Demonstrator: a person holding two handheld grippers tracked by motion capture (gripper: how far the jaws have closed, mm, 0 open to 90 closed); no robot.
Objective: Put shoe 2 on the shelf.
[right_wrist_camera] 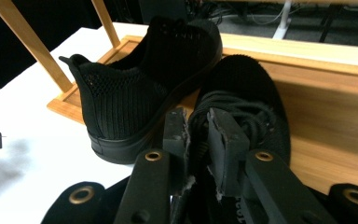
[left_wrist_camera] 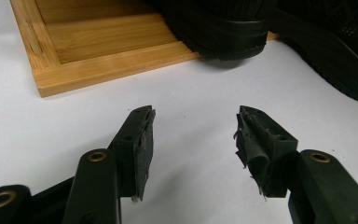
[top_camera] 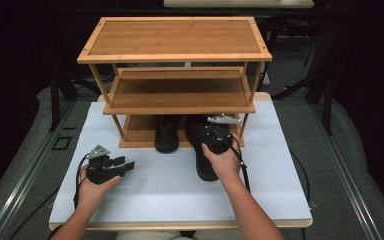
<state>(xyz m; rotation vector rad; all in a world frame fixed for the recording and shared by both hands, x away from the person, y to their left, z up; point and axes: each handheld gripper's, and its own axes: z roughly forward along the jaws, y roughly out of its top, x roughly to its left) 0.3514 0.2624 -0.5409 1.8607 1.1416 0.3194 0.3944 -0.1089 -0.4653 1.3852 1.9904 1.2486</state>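
Your right gripper [right_wrist_camera: 196, 122] sits nearest, jaws a narrow gap apart around the near shoe's [top_camera: 206, 150] laces, pads barely off them.
Slide that shoe fully onto the rack's [top_camera: 135, 136] bottom shelf beside the other shoe [top_camera: 167, 133]; its heel overhangs the table [top_camera: 155, 195]. Left gripper [left_wrist_camera: 193, 140] rests wide open, empty. The right gripper view reveals the lace grip, hidden from above.

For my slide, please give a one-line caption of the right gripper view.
Right hand-held gripper over the laces of a black shoe, beside its pair on the bamboo rack.
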